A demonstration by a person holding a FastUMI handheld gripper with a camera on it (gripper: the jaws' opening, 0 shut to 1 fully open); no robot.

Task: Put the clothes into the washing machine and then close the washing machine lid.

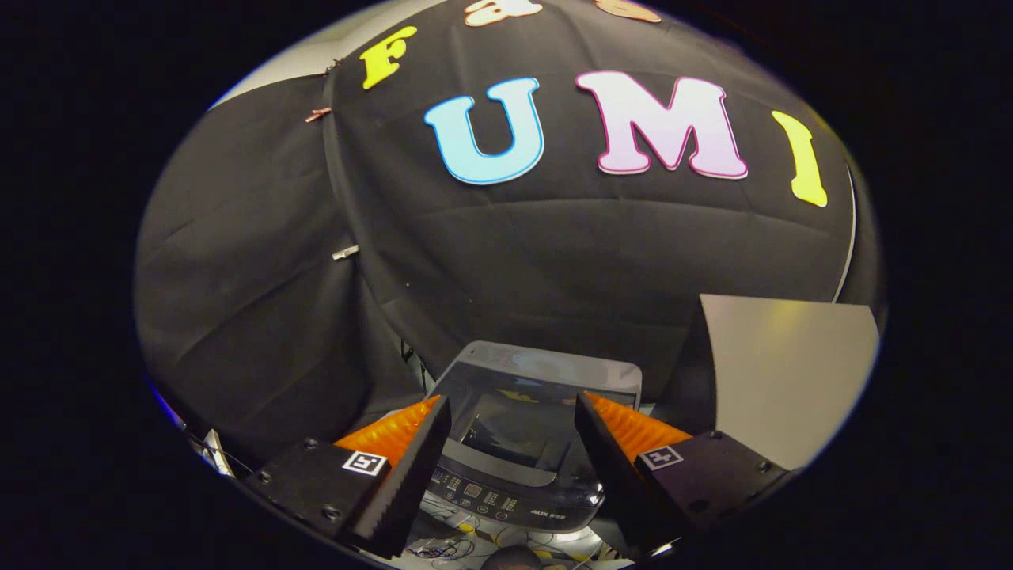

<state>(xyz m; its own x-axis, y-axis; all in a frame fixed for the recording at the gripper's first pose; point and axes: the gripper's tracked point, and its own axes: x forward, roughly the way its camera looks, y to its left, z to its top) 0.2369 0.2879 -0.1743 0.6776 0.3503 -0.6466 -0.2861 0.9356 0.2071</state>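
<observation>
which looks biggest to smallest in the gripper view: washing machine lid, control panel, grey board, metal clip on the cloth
1. grey board
2. washing machine lid, shut, seen between the open gripper fingers
3. control panel
4. metal clip

The board may stand nearer the camera, so its lead over the lid is unsure.

You get a dim booth with soft light from above. The black cloth wall (pixel 554 261) swallows most of it, while the pale board (pixel 783 372) catches a bright patch. Fisheye bending curves straight lines toward the rim. The washing machine (pixel 522 443) stays reasonably sharp, its lid glossy with reflections.
</observation>
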